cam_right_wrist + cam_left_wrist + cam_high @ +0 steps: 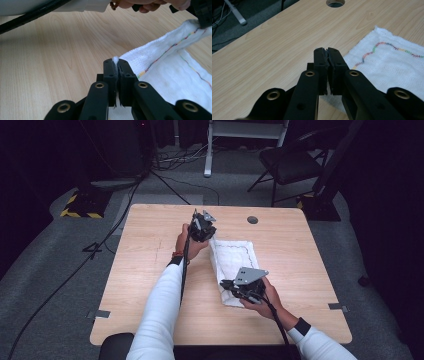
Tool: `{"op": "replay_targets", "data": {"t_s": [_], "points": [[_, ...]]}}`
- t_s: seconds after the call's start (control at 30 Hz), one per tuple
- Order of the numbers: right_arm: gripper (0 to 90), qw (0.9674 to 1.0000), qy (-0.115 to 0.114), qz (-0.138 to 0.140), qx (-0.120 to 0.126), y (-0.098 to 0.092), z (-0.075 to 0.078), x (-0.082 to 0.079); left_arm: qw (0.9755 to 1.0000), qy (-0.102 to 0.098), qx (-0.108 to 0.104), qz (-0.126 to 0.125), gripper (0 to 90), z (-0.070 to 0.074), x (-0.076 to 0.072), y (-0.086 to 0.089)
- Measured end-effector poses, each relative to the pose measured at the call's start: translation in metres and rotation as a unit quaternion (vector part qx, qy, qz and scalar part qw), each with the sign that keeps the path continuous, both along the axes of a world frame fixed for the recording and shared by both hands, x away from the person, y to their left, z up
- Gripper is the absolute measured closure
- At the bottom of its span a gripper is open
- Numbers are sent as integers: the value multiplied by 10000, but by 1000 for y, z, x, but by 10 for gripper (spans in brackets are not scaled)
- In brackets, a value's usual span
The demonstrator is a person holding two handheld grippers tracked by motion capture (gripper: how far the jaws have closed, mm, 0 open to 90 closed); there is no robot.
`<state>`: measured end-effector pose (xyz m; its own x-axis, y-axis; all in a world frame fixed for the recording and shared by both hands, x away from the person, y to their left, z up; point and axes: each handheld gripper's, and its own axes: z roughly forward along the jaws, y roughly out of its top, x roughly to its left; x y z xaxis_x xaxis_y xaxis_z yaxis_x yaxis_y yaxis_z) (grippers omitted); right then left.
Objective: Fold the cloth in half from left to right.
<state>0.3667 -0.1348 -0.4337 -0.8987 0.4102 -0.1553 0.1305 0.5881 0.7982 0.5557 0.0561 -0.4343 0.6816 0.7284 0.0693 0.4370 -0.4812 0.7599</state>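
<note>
The white towel [234,270] with its rainbow stitching is lying folded on the wooden table [145,270], right of centre. The right gripper [115,65] is pinching the towel's near left corner, a tuft of white cloth poking up between its 2 closed jaws. The left gripper [327,55] is sitting at the far left corner, jaws pressed together over the towel's edge; whether cloth is caught between them, I cannot tell. A round hole [252,219] is showing near the table's far edge.
</note>
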Motion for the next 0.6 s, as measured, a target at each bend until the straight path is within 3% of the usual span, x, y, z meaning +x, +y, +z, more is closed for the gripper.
{"op": "replay_targets", "data": {"t_s": [0.6], "points": [[864,9989,27,-415,-229,-57,-5,-9,9990,-4,49,-453,860,-3,3,-60]]}}
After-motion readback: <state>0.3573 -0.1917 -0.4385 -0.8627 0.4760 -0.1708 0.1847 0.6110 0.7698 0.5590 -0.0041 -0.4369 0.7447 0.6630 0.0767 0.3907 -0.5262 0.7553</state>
